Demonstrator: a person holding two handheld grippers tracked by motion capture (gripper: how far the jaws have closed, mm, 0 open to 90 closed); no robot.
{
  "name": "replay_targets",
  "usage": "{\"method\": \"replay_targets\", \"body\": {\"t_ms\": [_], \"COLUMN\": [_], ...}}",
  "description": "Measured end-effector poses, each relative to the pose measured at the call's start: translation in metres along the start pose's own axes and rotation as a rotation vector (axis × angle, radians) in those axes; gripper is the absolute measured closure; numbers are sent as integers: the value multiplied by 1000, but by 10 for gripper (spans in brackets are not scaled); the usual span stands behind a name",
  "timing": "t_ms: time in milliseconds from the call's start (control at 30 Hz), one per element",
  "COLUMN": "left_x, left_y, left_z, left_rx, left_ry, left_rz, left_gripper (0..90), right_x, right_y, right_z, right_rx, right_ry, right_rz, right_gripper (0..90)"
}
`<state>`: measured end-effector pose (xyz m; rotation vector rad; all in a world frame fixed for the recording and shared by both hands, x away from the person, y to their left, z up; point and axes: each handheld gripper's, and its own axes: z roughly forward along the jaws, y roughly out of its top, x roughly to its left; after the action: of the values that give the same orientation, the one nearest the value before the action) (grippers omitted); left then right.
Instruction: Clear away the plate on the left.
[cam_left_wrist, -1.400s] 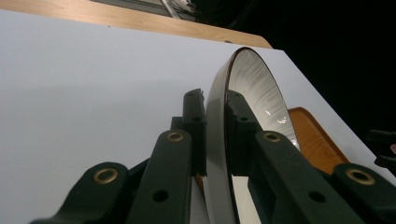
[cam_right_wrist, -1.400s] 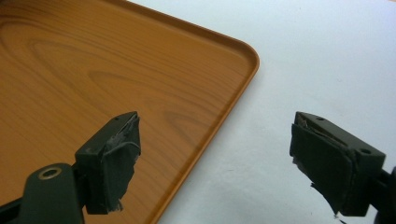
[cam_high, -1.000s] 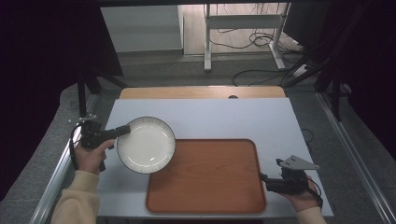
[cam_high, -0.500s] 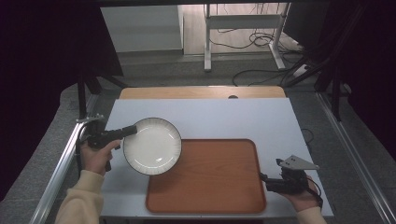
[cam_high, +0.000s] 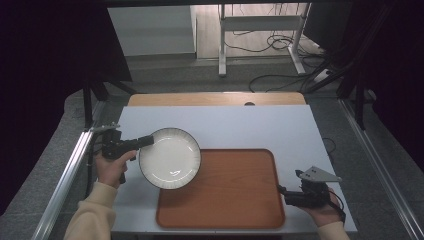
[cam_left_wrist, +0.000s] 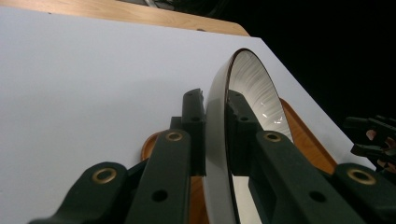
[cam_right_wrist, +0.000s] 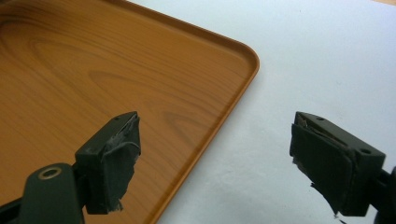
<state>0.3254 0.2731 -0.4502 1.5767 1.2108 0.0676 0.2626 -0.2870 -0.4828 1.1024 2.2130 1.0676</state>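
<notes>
One plate (cam_high: 170, 158) in left gripper (cam_high: 146, 141), seemingly face-up; over tray corner (cam_high: 167, 210)

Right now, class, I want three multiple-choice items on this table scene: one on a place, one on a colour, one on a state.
1. Where is the plate?
A. over the tray's left edge
B. on the floor
C. at the table's far edge
2. What colour is the tray?
A. blue
B. orange-brown
C. white
3. How is the right hand-held gripper?
A. shut on the plate
B. shut on the tray
C. open

A: the high view shows the plate overlapping the tray.
B: wood-grain orange-brown.
C: its jaws stand apart, nothing between.
</notes>
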Motion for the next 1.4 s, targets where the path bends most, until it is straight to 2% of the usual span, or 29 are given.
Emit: {"method": "replay_targets", "body": {"t_ms": [200, 433, 667, 933, 1400], "left_x": [-3, -12, -20, -33, -49], "left_y": [-1, -1, -2, -3, -4], "left_z": [8, 18, 28, 44, 59], "left_rx": [20, 36, 43, 68, 82], "left_ry": [-25, -36, -58, -77, -108], "left_rz": [-7, 14, 12, 39, 55], "left_gripper": [807, 805, 805, 805, 804], "right_x": [0, 0, 0, 0, -1], "right_y": [0, 0, 0, 0, 1], "right_z": [-1, -1, -1, -1, -2], "right_rx": [-2, -3, -2, -1, -8], "right_ry": [-2, -1, -4, -4, -10], "right_rz": [3, 3, 3, 2, 11], "right_gripper": [166, 166, 166, 166, 167]}}
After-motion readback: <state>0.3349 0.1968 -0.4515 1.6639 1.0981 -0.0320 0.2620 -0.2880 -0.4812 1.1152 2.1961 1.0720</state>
